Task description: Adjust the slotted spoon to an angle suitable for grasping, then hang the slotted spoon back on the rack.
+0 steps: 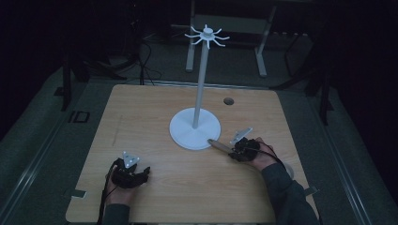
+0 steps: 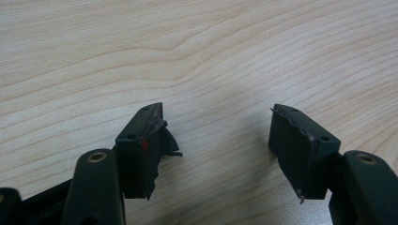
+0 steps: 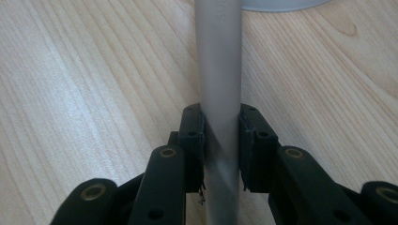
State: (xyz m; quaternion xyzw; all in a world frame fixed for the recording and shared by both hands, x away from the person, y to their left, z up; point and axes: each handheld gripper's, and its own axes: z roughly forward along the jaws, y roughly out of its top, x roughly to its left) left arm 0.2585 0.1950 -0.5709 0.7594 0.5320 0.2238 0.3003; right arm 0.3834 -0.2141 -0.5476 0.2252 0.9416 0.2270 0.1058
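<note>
A white stand (image 1: 201,84) rises from a round base (image 1: 195,131) at the middle of the wooden table (image 1: 141,122), topped by a ring of curved hooks (image 1: 207,35). My right gripper (image 1: 233,151) sits low just right of the base, shut on a slim grey-brown rod (image 1: 218,145) whose far end reaches the base's edge. In the right gripper view the rod (image 3: 218,56) runs straight up between the jaws of the right gripper (image 3: 220,122) toward the base (image 3: 281,3). My left gripper (image 1: 143,174) rests near the front left, open; in its own view the left gripper (image 2: 216,122) has bare wood between its jaws.
A small round hole (image 1: 228,101) sits in the tabletop behind the base on the right. Beyond the table the dark floor holds cables and the metal legs of another frame (image 1: 260,47).
</note>
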